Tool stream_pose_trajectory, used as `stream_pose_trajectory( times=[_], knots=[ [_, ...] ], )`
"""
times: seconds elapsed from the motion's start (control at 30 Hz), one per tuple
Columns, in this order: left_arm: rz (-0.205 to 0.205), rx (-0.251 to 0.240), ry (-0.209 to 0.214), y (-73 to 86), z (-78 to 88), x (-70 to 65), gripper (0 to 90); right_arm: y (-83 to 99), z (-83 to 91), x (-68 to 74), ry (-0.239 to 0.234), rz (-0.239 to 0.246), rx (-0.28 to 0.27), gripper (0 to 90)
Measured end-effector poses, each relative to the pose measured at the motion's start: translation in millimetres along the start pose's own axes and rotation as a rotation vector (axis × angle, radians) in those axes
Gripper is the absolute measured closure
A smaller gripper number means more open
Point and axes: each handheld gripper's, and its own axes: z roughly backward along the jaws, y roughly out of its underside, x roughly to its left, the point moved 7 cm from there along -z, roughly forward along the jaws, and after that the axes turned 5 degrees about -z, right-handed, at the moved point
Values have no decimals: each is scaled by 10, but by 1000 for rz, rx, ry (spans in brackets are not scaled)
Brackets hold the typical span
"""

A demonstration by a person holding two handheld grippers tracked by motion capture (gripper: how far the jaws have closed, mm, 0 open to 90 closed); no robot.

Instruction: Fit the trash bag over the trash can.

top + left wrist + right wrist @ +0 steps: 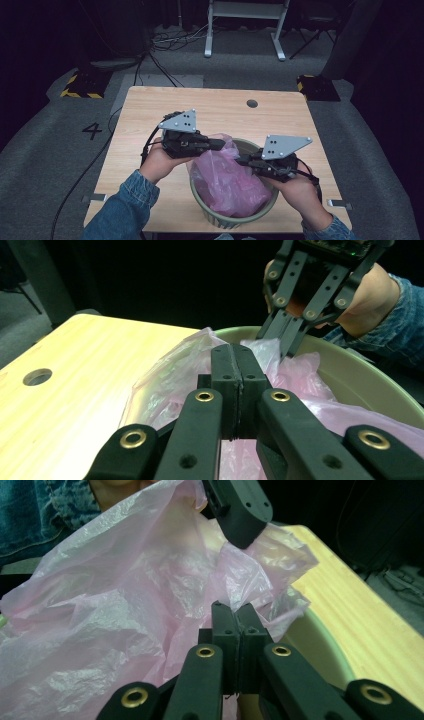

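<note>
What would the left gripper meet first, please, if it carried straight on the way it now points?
Probably the pink plastic bag just beyond its shut tips; past that, the right gripper, though depth is hard to judge.

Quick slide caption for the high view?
Both tools pinch a crumpled pink plastic bag inside a round green bin.

A pale wooden table (150, 115) stands on grey carpet (45, 150); a small round hole (252, 103) sits near its far edge; a green ribbed bin (235, 216) rests on its near half, right of centre, by the near edge.
</note>
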Motion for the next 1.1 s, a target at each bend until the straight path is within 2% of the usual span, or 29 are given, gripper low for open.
stream_pose_trajectory(
  times=[0.13,0.23,0.47,0.53,0.73,0.83,1.1],
  knots=[
    [0,-8,-24,18,68,5,895,13,78,-4,14,21,-12,894],
    [8,-22,-44,44,173,0,895,74,166,-30,16,18,-13,894],
    [44,-59,-50,217,367,-99,895,321,466,-102,21,-26,-50,895],
    [42,-60,-50,255,408,-141,895,385,560,-92,15,-22,-70,896],
    [35,-51,-63,345,547,-260,895,559,825,-57,27,-40,-86,897],
    [41,-48,-78,397,619,-275,895,649,916,-54,13,-67,-97,897],
    [88,-79,-123,556,862,-267,895,904,1172,-101,58,-110,-96,897]
  ],
)
